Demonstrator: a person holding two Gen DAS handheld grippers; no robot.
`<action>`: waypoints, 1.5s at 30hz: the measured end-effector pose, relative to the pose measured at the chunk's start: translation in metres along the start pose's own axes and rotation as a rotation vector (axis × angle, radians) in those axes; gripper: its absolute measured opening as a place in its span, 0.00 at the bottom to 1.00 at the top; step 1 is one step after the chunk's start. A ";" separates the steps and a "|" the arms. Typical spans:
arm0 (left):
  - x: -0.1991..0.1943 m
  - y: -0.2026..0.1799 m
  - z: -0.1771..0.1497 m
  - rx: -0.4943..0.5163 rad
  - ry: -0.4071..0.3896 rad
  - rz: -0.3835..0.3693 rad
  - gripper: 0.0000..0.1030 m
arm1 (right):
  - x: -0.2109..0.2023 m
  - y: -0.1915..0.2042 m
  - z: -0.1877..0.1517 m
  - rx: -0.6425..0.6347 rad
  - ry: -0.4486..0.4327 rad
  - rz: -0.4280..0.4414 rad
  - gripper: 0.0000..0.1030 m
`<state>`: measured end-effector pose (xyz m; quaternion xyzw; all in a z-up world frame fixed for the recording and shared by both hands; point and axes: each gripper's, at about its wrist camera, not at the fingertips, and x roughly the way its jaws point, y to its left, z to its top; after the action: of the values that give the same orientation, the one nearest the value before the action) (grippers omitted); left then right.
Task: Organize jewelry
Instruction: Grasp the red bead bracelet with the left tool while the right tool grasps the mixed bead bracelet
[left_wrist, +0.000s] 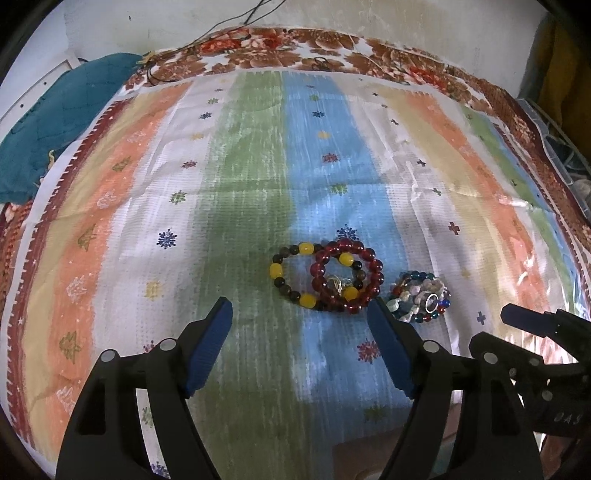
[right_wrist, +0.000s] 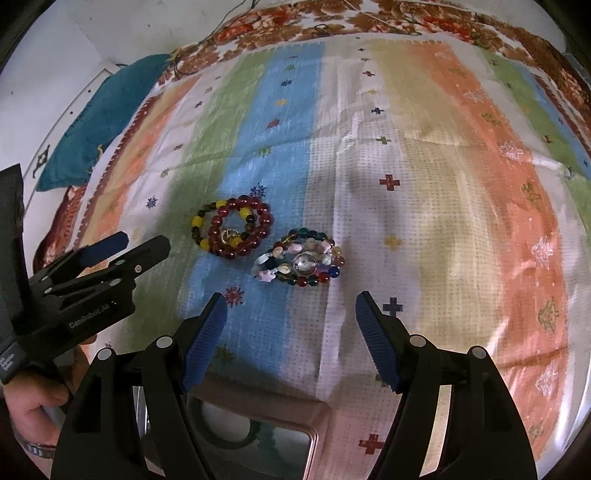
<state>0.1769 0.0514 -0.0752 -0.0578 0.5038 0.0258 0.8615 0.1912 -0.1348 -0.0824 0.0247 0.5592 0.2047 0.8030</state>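
- The bed was spread with a striped cloth (left_wrist: 258, 177) — green, blue, white and orange bands dotted with small motifs — over a brown floral blanket (left_wrist: 332, 48) along the top of both frames, with a teal cloth (left_wrist: 55, 122) bunched at the upper left.
- The jewelry lay just below the middle of the left view: a red bead bracelet (left_wrist: 373, 266) overlapping a yellow-and-dark bead bracelet (left_wrist: 280, 271), and just beside them to the right a mixed-bead bracelet (left_wrist: 421, 297) heaped on itself.
- Your left gripper (left_wrist: 301, 317) stood wide open and held nothing, its blue pads short of the two overlapped bracelets.
- Your right gripper (right_wrist: 290, 304) was likewise spread wide and empty, aimed at the mixed-bead bracelet (right_wrist: 301, 264) near the middle of its view.
- A pinkish tray edge (right_wrist: 314, 417) showed at the bottom of the right view; what lay in it was too dark to tell.
- Risk one: the red and yellow bracelets (right_wrist: 231, 230) overlapped around a gold charm, so closing on one would likely have dragged the other along.
- Risk two: round beads could have rolled out from between the pads if you had pinched a single bead rather than spanning the strand.
- Risk three — the soft cloth could have bunched up into the grip with a low approach.
- Risk four: both grippers sat near each other, so working at once risked a bump.
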 end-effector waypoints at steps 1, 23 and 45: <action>0.001 0.000 0.001 -0.003 0.001 -0.002 0.73 | 0.001 0.001 0.001 -0.002 0.001 0.002 0.70; 0.048 0.003 0.020 0.009 0.054 0.016 0.71 | 0.026 0.004 0.017 -0.012 0.023 0.017 0.63; 0.083 -0.009 0.020 0.063 0.110 -0.037 0.17 | 0.059 -0.009 0.023 0.004 0.100 0.021 0.38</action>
<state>0.2353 0.0441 -0.1371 -0.0413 0.5497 -0.0092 0.8343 0.2317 -0.1181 -0.1289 0.0221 0.5988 0.2130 0.7717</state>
